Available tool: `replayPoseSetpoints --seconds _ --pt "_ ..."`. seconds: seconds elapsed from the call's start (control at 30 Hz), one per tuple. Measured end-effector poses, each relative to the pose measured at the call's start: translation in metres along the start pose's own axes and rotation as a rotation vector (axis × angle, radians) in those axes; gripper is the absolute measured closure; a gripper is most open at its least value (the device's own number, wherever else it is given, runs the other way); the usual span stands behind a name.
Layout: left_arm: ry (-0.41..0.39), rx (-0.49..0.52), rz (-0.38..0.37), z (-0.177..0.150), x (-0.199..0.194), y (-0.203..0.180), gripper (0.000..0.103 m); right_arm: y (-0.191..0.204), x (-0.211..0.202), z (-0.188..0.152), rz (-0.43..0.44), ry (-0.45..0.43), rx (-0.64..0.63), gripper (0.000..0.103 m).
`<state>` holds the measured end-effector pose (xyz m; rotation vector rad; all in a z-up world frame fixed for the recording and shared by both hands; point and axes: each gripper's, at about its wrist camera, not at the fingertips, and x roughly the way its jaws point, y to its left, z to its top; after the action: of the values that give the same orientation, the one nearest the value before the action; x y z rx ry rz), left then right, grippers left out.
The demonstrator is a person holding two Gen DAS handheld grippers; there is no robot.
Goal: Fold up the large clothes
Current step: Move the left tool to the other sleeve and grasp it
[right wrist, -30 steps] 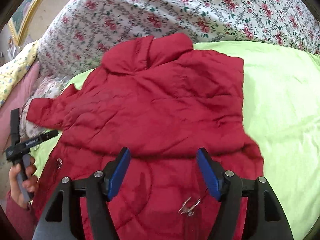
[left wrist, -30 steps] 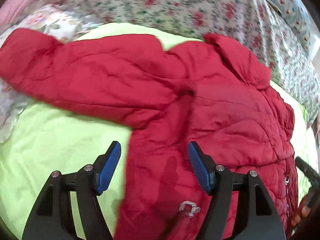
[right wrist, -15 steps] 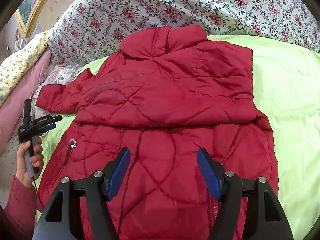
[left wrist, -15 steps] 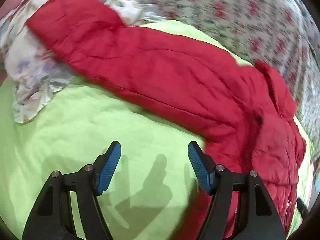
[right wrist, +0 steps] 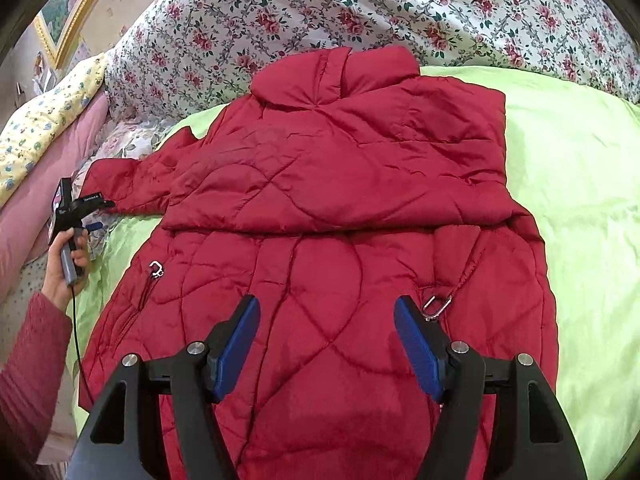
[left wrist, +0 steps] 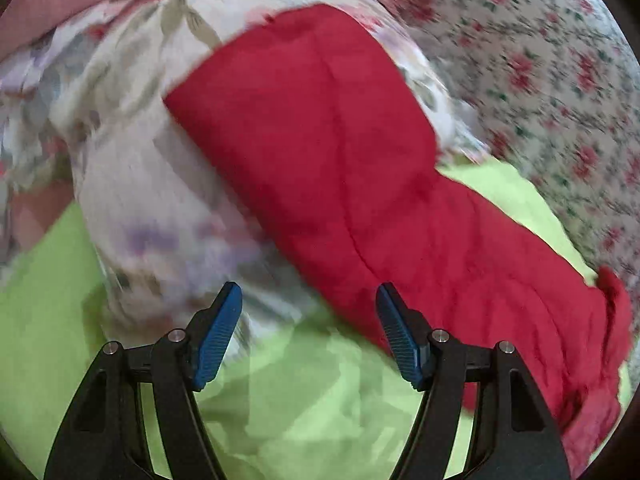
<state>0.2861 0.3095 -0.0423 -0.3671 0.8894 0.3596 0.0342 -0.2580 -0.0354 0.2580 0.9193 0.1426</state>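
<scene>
While the red quilted jacket [right wrist: 332, 208] lies spread on the lime-green sheet [right wrist: 580, 208] of a bed, its collar points toward the rose-print floral bedding [right wrist: 360, 12] at the far side. One sleeve is folded across the chest, forming a straight horizontal edge across the body. The other sleeve [left wrist: 328, 152] extends outward, its cuff end resting on a pale floral cloth [left wrist: 132, 184] beside the green sheet. The right gripper [right wrist: 326, 344] is above the lower part of the jacket body, its blue pads spread apart with nothing pinched between them; only quilted fabric shows in the gap below. A metal zipper pull [right wrist: 438, 305] lies just beside the right-hand pad, and a second small metal fitting [right wrist: 155, 269] sits near the jacket's opposite edge. The left gripper [left wrist: 308, 332] is likewise spread, gripping nothing; it is over the boundary of green sheet and pale floral cloth, with the extended sleeve just beyond its right-hand finger. That view is blurred. In the right wrist view, the left gripper [right wrist: 90, 216] appears small, near the sleeve's cuff, held by a hand [right wrist: 66, 264] in a dark red knitted sleeve [right wrist: 28, 364]. A gold picture frame [right wrist: 68, 20] shows at upper left.
</scene>
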Motion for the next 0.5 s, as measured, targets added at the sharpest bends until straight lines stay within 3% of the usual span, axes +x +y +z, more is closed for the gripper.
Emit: replayPoseSetpoints --seconds 0.1,0.17,0.2,0.23,0.3,0.5 --pt "-0.031 -0.011 0.002 0.012 0.003 0.003 0.034 -0.001 0.002 0.000 -0.003 0.009 0.005 0.032" --pt "-0.061 0.001 0.006 0.018 0.002 0.001 0.041 -0.001 0.003 -0.001 -0.002 0.011 0.006 0.032" --pt "-0.070 0.021 0.009 0.021 0.002 -0.002 0.064 -0.001 0.004 -0.001 -0.002 0.012 0.005 0.032" --pt "-0.064 0.034 0.002 0.025 0.004 -0.005 0.081 -0.001 0.004 -0.001 -0.002 0.014 0.005 0.032" --pt "-0.060 0.048 -0.015 0.030 0.005 -0.010 0.090 -0.001 0.006 -0.002 -0.002 0.017 0.006 0.032" --pt "-0.128 0.125 -0.087 0.013 -0.027 -0.032 0.096 -0.002 0.003 -0.003 0.002 0.006 0.003 0.032"
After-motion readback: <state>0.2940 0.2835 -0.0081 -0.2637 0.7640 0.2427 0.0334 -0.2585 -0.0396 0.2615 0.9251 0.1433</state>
